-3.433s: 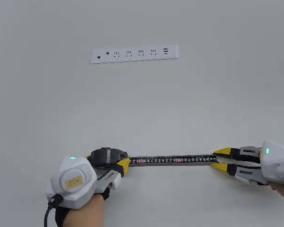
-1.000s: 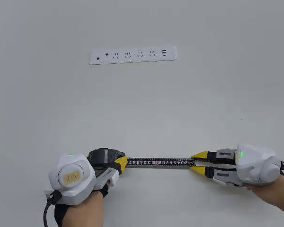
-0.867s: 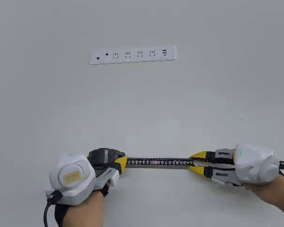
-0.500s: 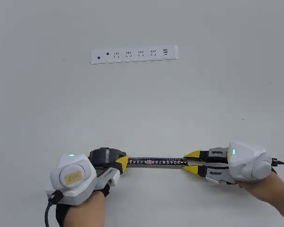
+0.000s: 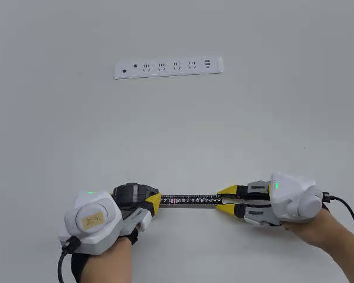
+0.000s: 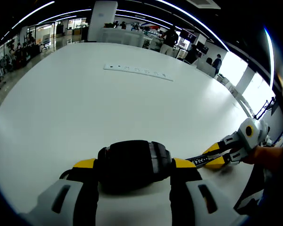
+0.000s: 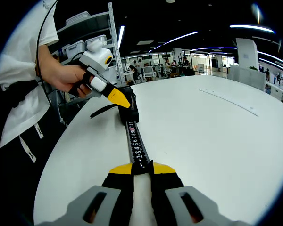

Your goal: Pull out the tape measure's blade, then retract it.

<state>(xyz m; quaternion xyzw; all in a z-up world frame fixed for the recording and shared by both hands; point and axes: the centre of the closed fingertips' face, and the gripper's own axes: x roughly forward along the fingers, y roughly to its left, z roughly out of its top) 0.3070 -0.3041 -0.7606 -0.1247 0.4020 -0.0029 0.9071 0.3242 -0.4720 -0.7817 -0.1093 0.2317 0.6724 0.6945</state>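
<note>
The left gripper [image 5: 133,198] sits low over the smooth white table [image 5: 253,130], with the hand behind it at the near edge. Its jaws point right and are pinched on either side of the tape measure [image 5: 131,193], a squat black case with rounded shoulders that rests on the tabletop. From the case the blade [image 5: 189,200] runs straight to the right, a thin dark strip printed with pale numerals (a few in red), face up and close to the surface. The right gripper [image 5: 226,199] reaches in level from the right, a cable trailing behind the hand. Its yellow-tipped jaws are drawn narrow on the blade's free end. Both grippers have glossy white plastic shells and grey jaw arms. A long, flat white power strip [image 5: 169,66] lies well apart, towards the far side of the table
</note>
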